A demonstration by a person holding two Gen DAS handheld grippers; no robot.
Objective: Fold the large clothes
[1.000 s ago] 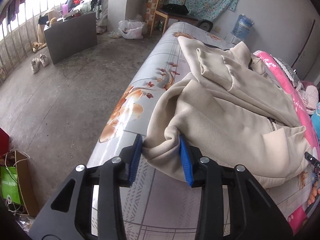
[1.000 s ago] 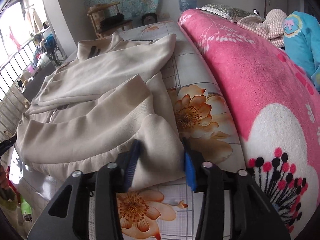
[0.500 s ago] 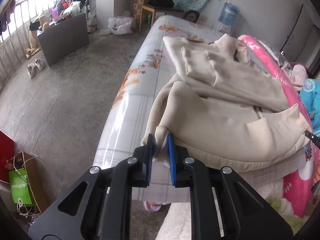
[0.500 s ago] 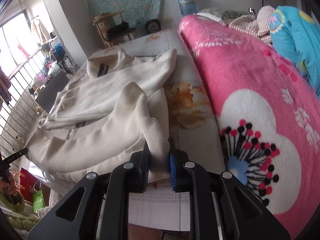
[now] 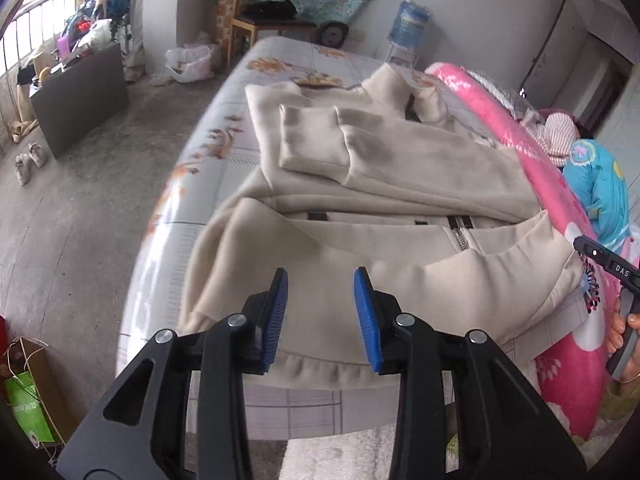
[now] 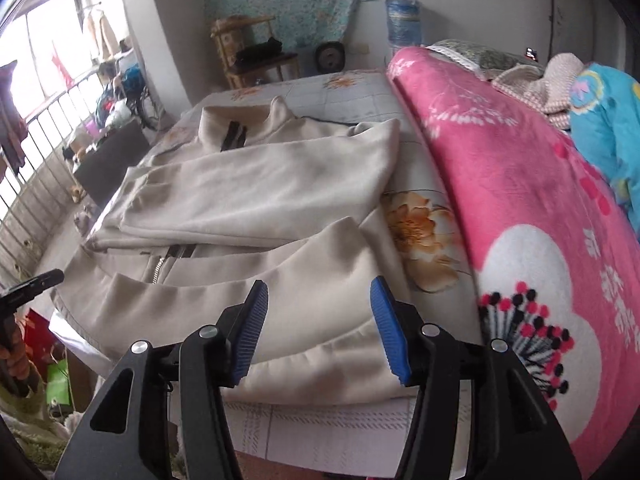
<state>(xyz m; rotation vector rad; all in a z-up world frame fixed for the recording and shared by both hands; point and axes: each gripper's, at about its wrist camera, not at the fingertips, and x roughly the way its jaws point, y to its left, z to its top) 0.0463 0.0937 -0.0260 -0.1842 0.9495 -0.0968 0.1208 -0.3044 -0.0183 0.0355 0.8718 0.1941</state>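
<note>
Lying half-folded, cream zip jacket (image 5: pixel 400 184)

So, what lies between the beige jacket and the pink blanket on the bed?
In the right wrist view, a bare strip of the flowered bedsheet separates the beige jacket from the pink blanket. Nothing rests on it.

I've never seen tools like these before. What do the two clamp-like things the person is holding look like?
Both look alike. The left gripper and right gripper have black plastic linkage arms with triangular cut-outs, round silver pivot screws, and two ribbed bright-blue finger pads. The right gripper's edge carries small white lettering.
</note>
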